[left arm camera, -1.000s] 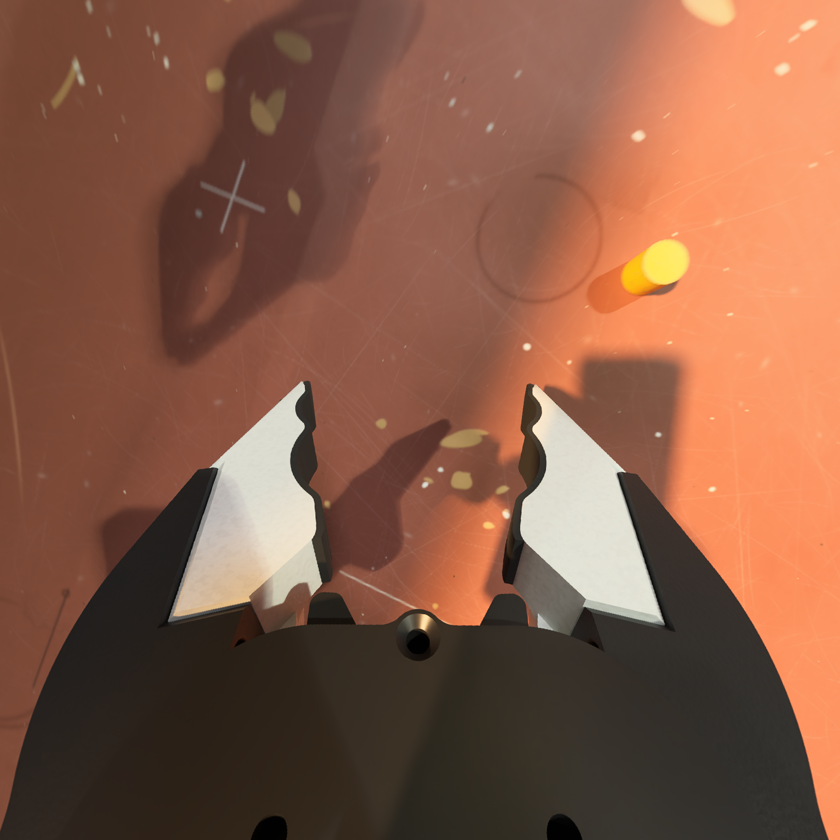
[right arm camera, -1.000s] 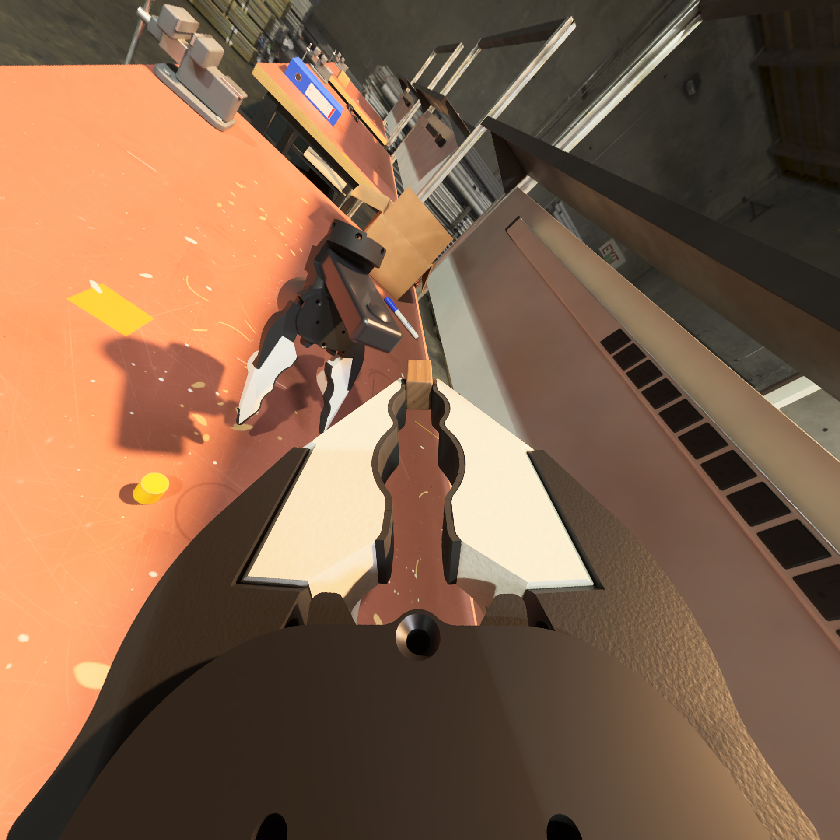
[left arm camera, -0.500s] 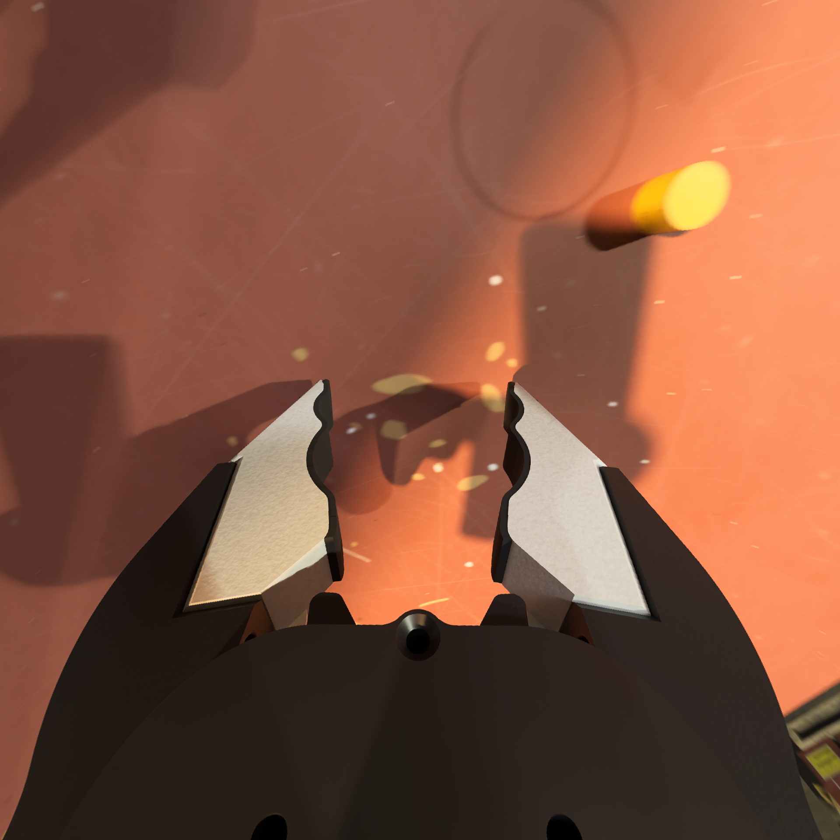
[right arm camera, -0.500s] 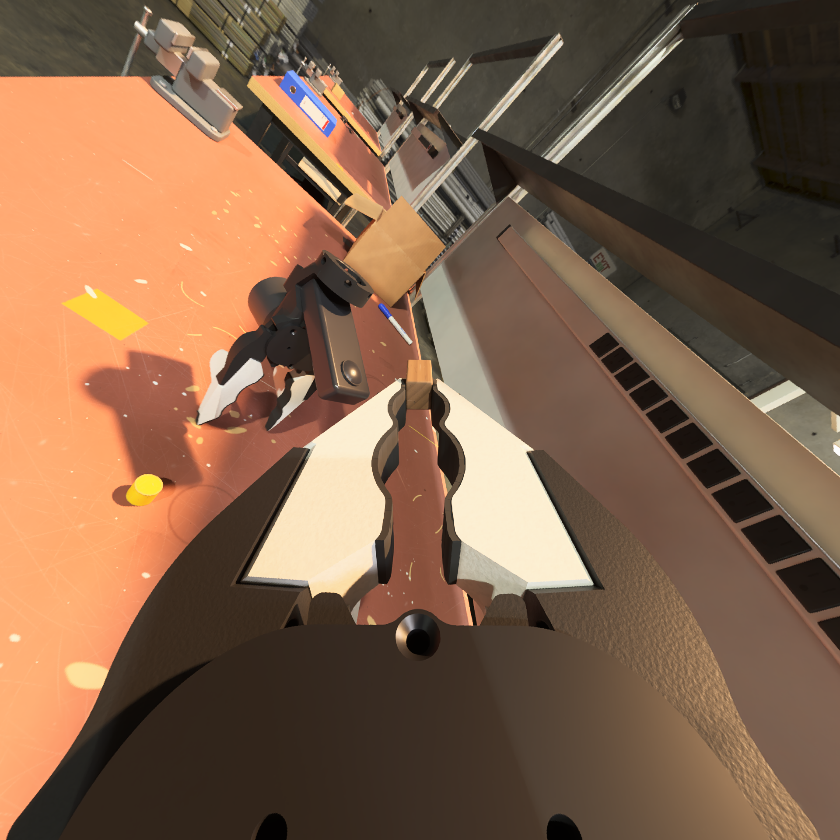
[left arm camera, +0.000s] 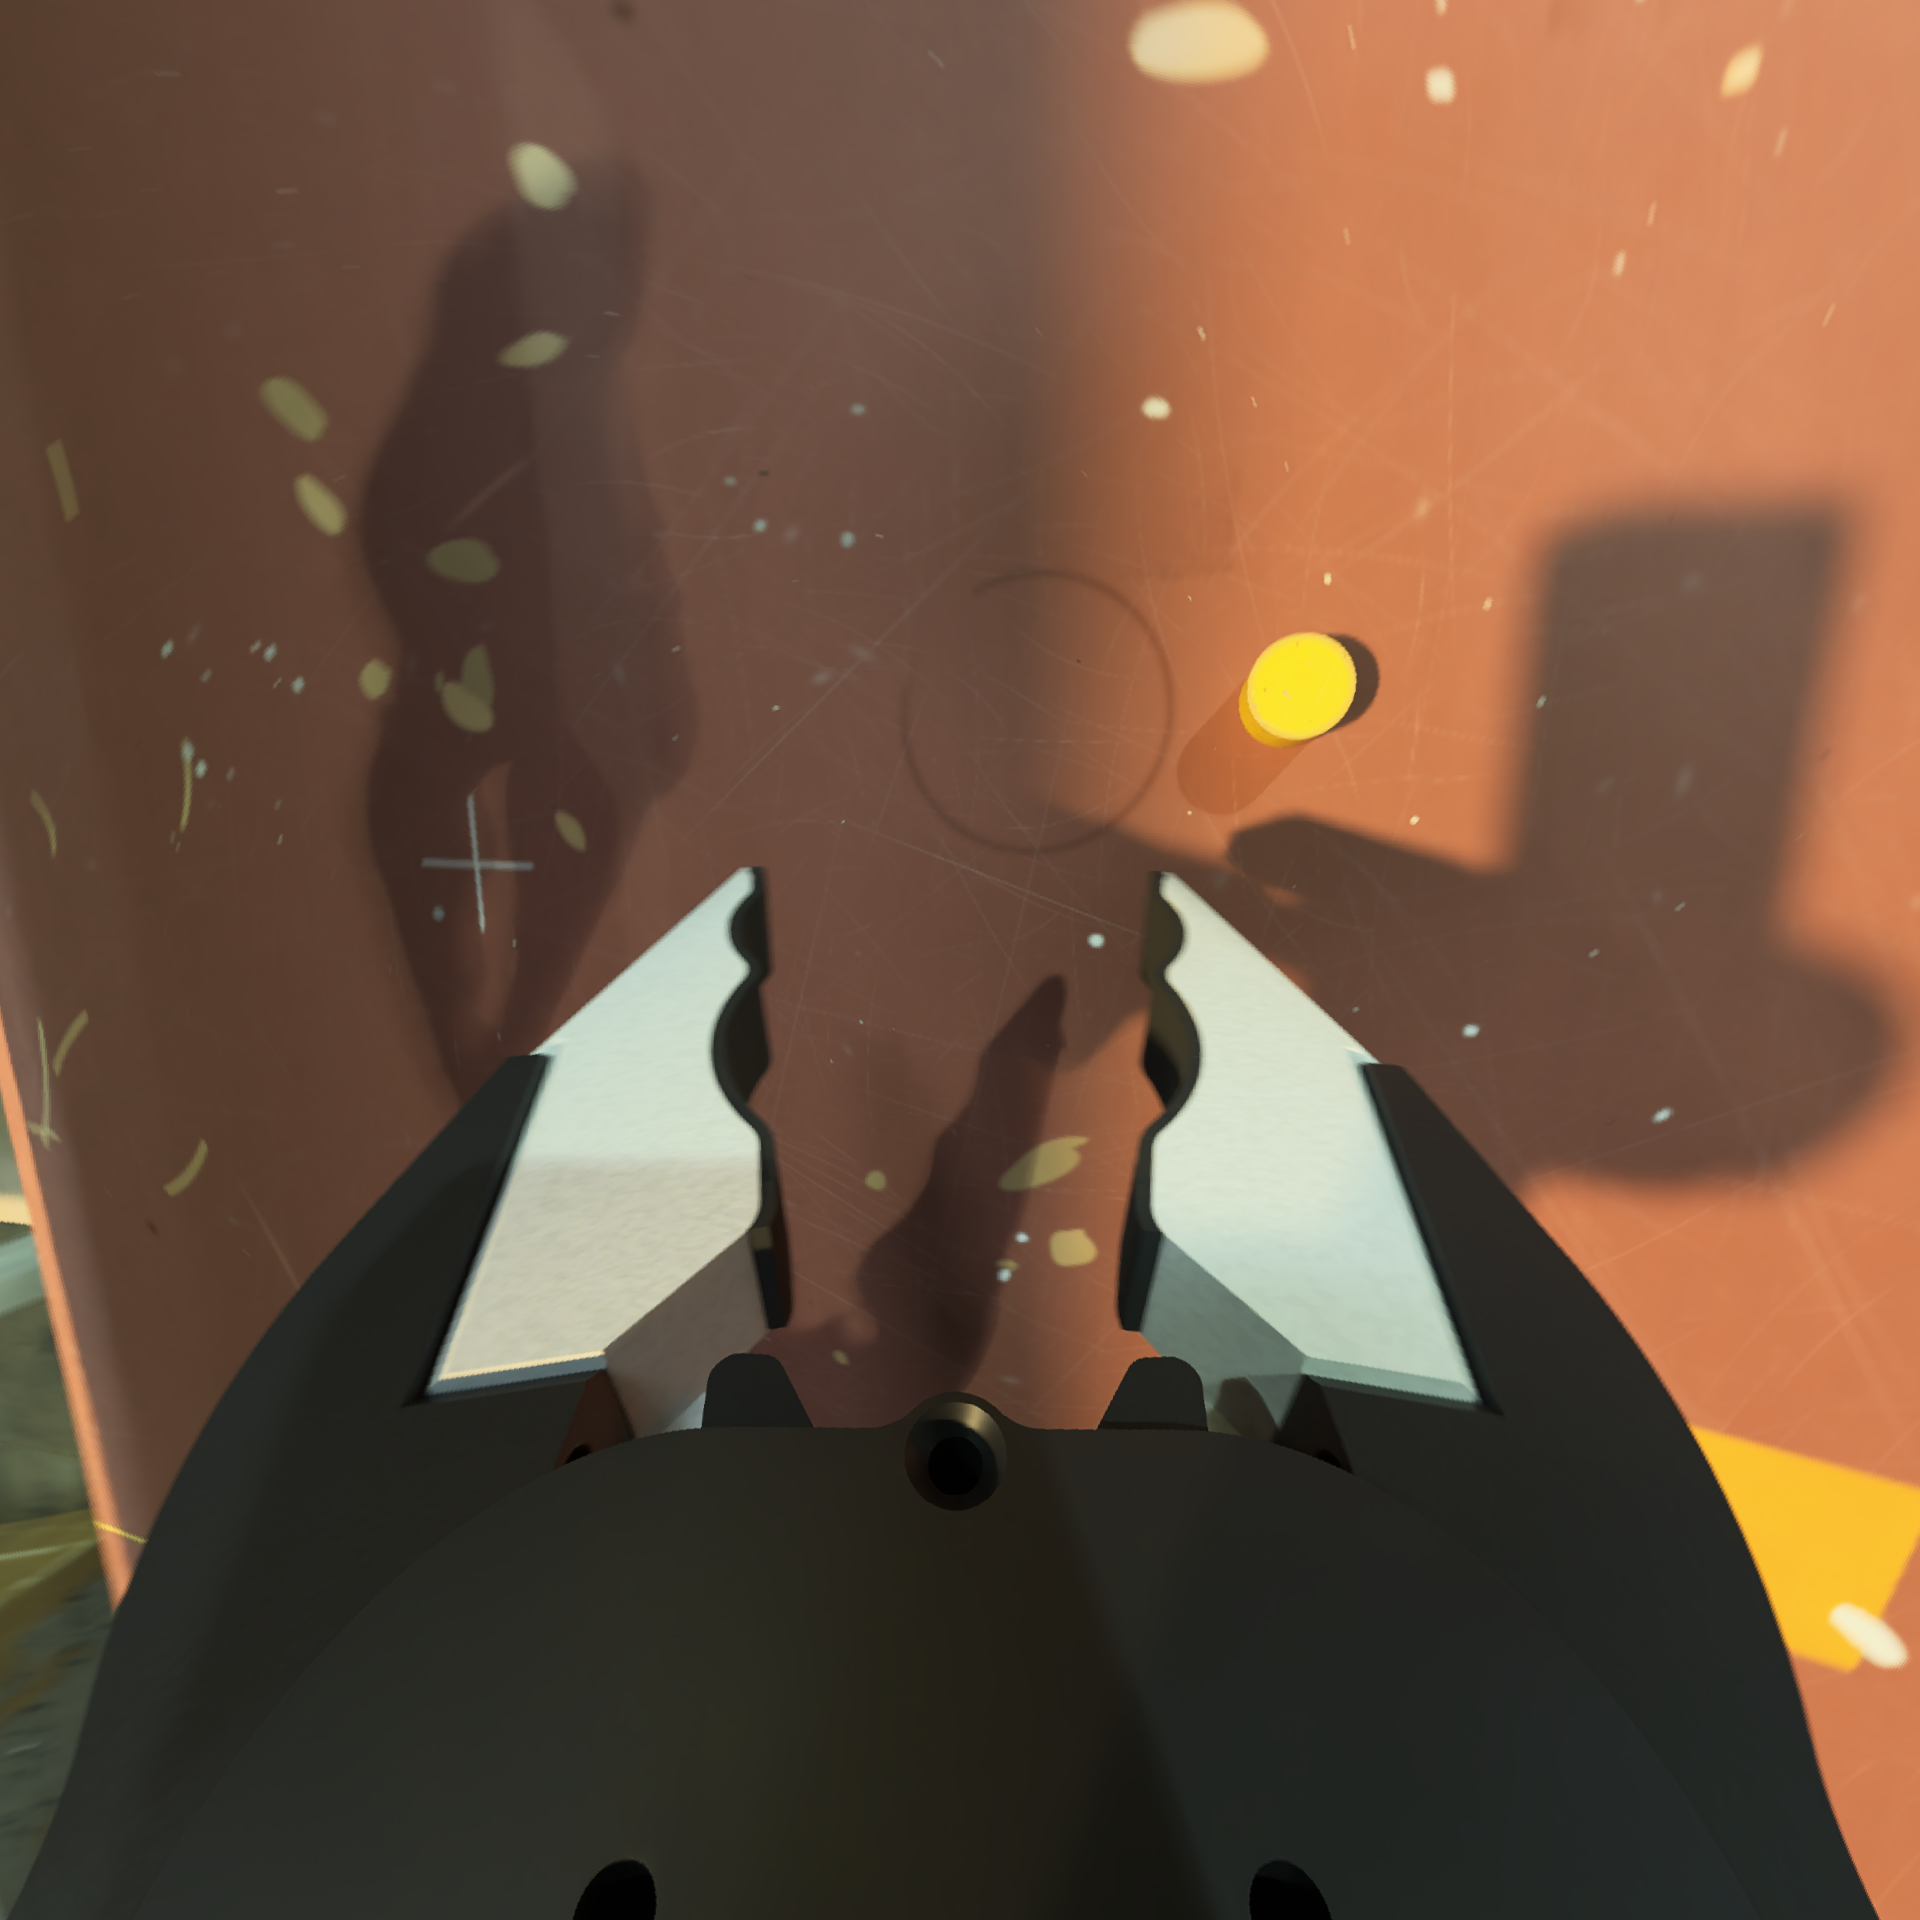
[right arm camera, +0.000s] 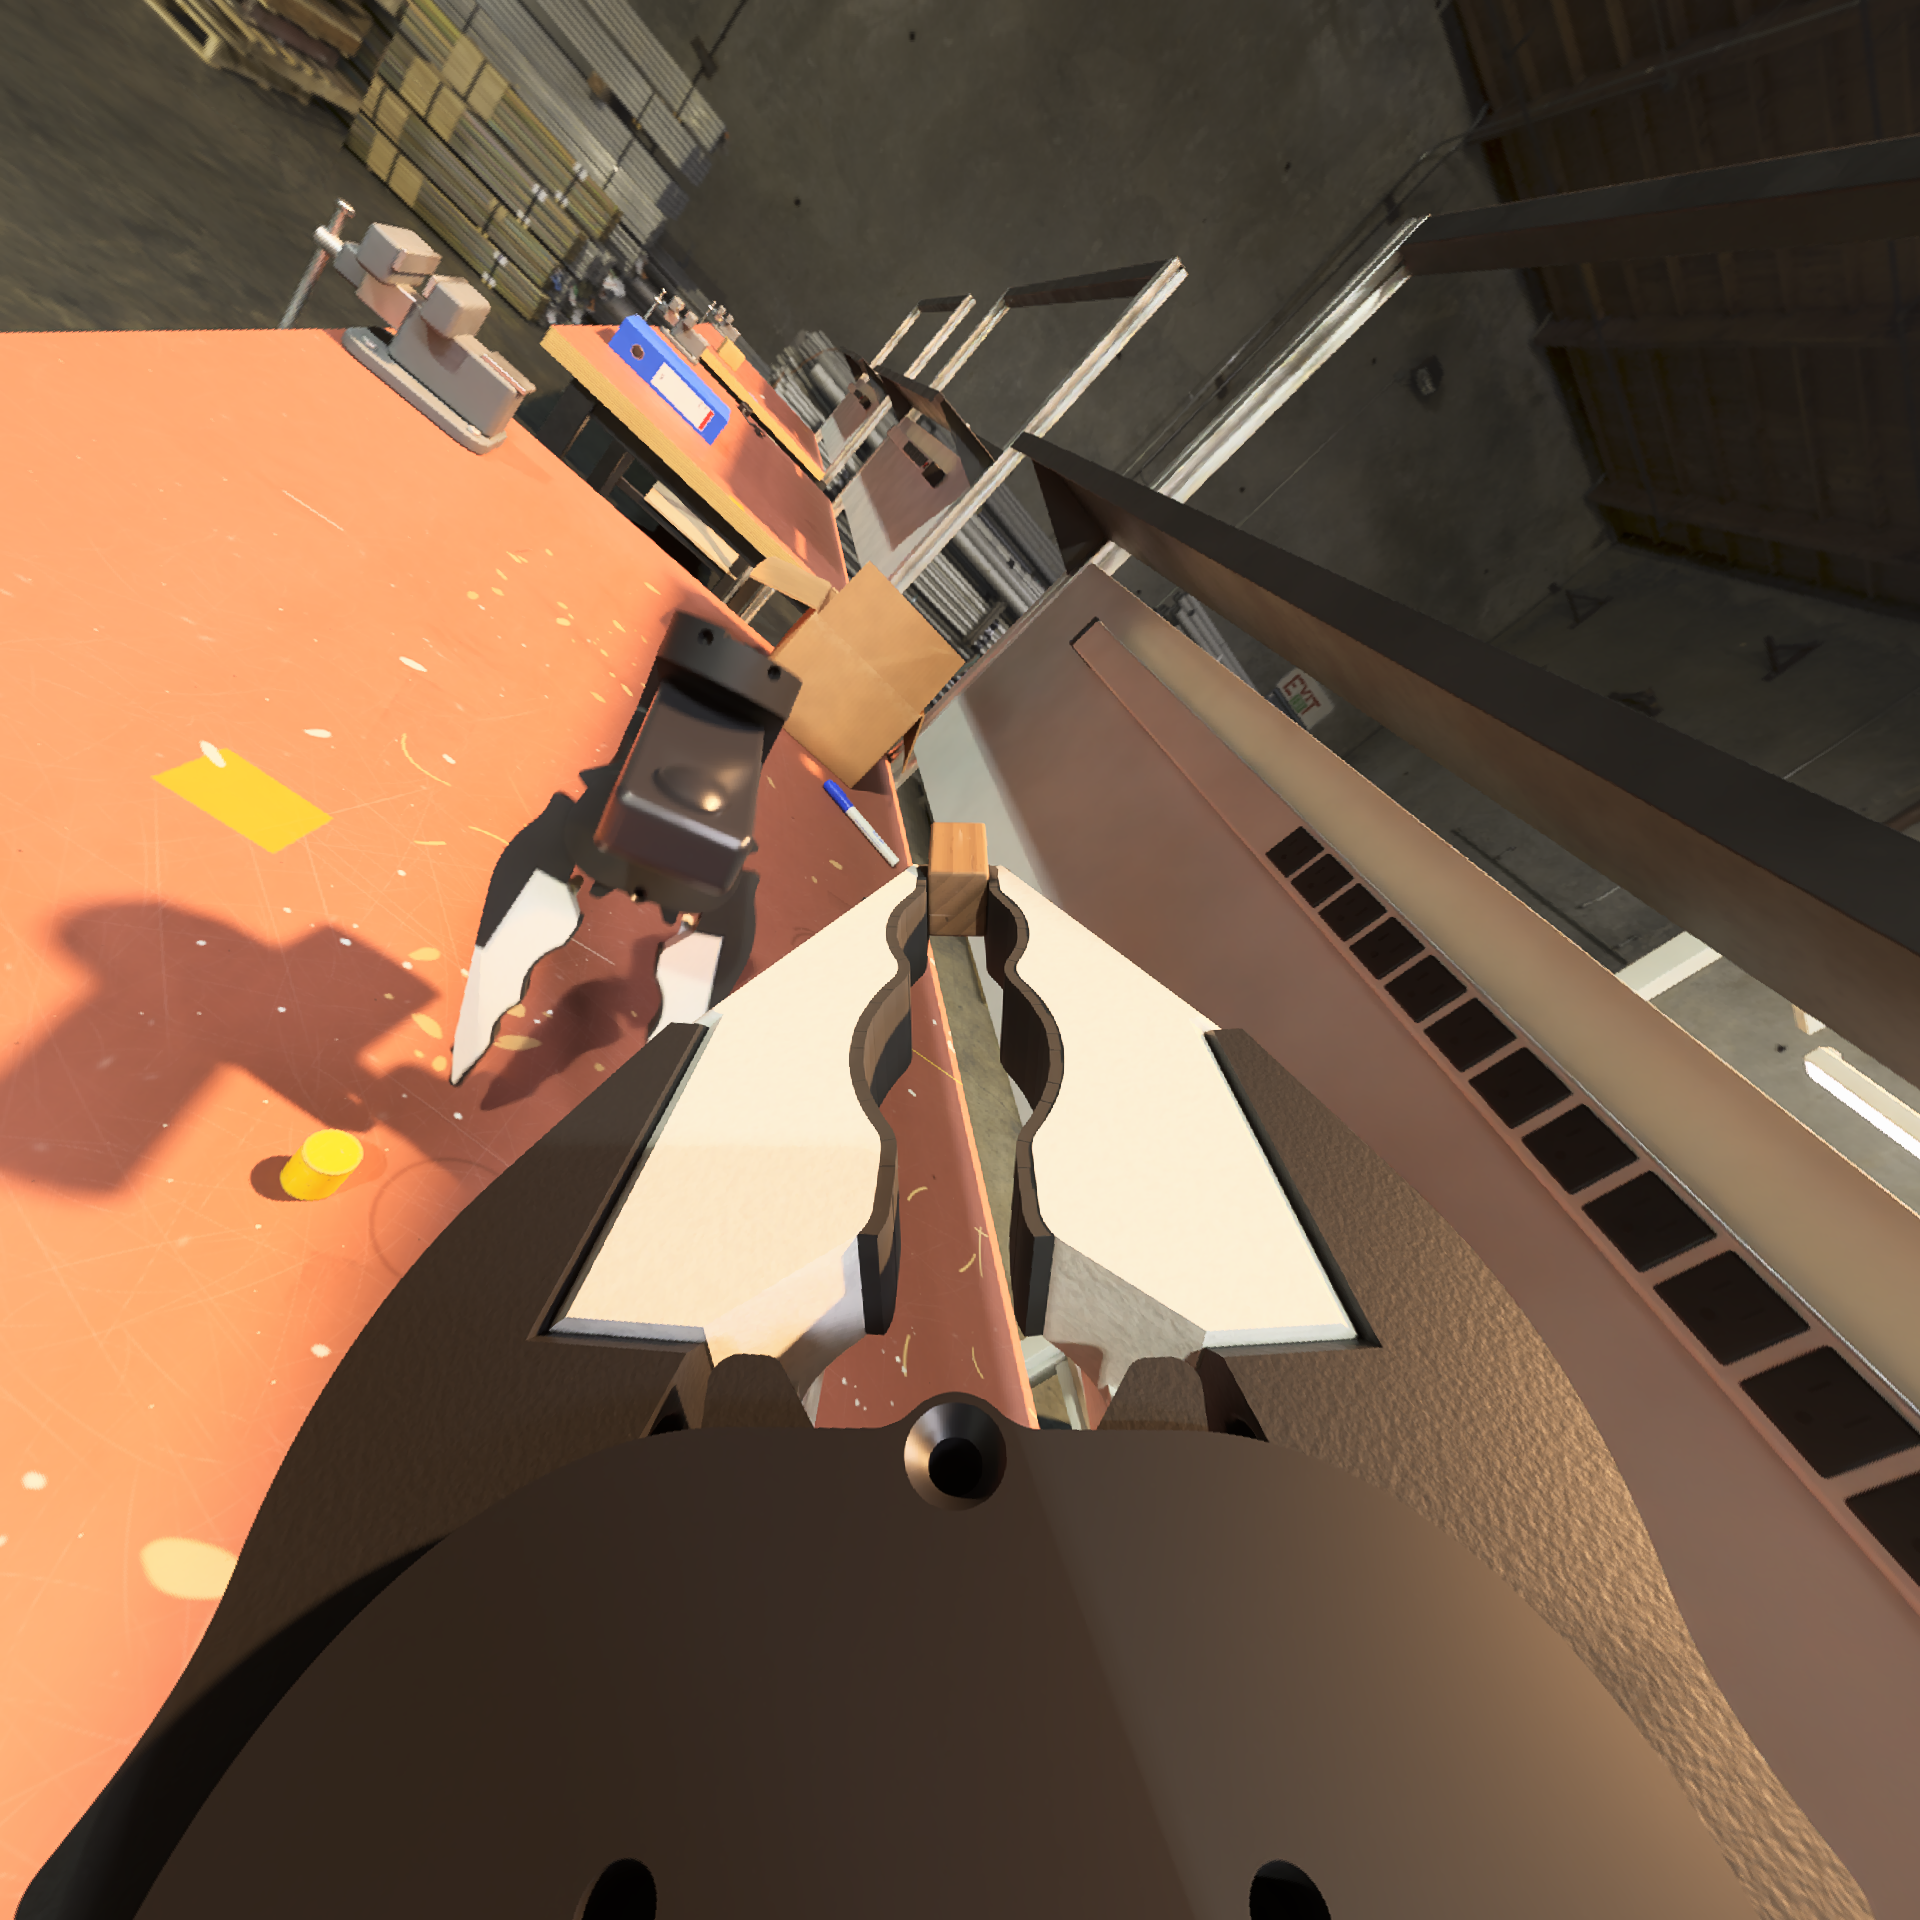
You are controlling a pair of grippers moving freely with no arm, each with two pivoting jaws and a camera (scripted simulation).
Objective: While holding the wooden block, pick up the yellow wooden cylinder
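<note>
The yellow wooden cylinder (left arm camera: 1299, 688) stands upright on the orange table, ahead and right of my left gripper (left arm camera: 954, 883), which is open and empty above the table. In the right wrist view the cylinder (right arm camera: 322, 1164) stands at the lower left, and the left gripper (right arm camera: 582, 1013) hovers beyond it, fingers pointing down. My right gripper (right arm camera: 956, 883) is shut on a small wooden block (right arm camera: 956, 878) held at its fingertips, raised over the table's right edge.
A yellow sheet (right arm camera: 241, 800) lies on the table, also at the lower right in the left wrist view (left arm camera: 1829, 1548). A blue-capped pen (right arm camera: 860, 821) and a cardboard box (right arm camera: 868, 670) sit near the table edge. A grey vise (right arm camera: 426, 332) stands at the far corner.
My left gripper has risen and swung, so the cylinder now shows end-on, nearer the centre and just right of the fingertips. The right gripper still holds the block, shifted slightly.
</note>
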